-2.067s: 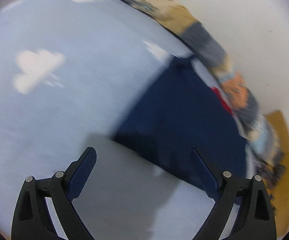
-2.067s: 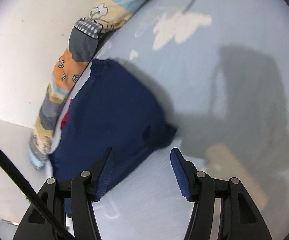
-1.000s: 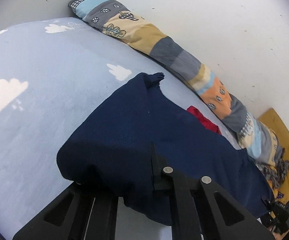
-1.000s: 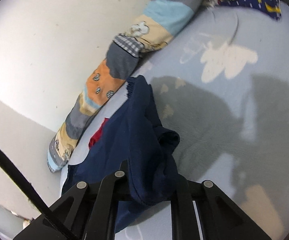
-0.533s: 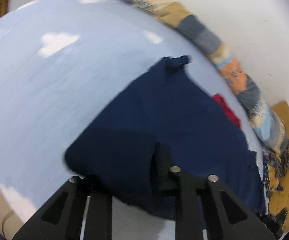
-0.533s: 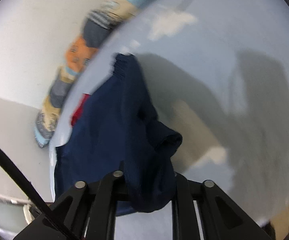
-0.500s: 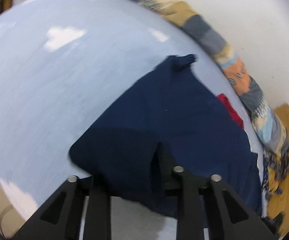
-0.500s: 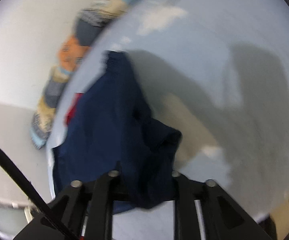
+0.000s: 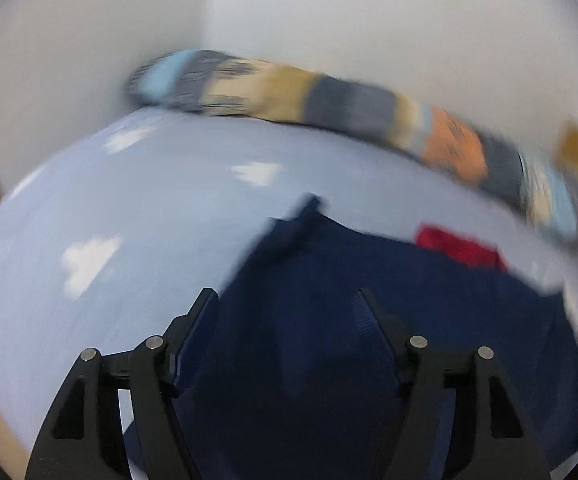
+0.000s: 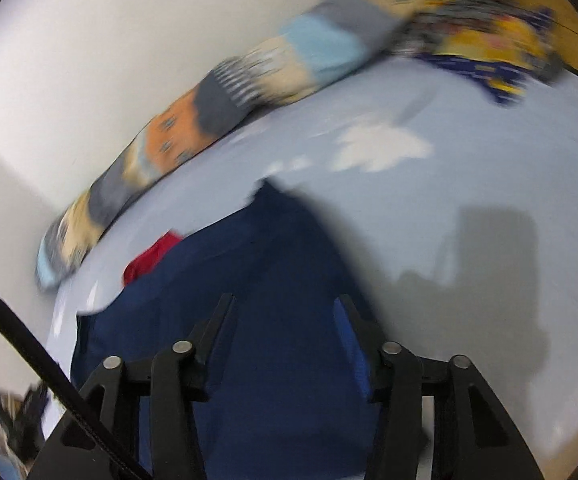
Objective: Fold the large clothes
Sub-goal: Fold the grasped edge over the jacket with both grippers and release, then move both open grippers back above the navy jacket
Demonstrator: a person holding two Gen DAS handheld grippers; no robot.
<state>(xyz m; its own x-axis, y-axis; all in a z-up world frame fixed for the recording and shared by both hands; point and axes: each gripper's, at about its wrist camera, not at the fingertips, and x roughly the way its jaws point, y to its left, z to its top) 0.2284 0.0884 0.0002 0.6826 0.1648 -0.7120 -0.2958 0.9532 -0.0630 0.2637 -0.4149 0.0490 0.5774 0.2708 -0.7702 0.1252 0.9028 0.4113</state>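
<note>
One dark blue garment (image 9: 389,320) lies spread on one pale blue bedsheet (image 9: 129,208) printed with white clouds; three clouds show in the left wrist view, and one large one in the right wrist view. A single red patch (image 9: 457,246) shows at the garment's far edge, toward the wall; whether it belongs to the garment cannot be told. One long patchwork bolster (image 9: 329,100) in blue, grey, tan and orange runs along the white wall (image 9: 369,12) behind the bed. One yellow and navy patterned cloth (image 10: 485,48) lies bunched at the end of the bolster in the right wrist view.

Two grippers are seen. The left gripper (image 9: 287,312) hangs over the garment with its jaws opening and standing wide apart; the cloth lies below them, not pinched. The right gripper (image 10: 285,316) also has its jaws opening, somewhat narrower, over the garment's near part, with no cloth pressed between the pads. Both views are blurred.
</note>
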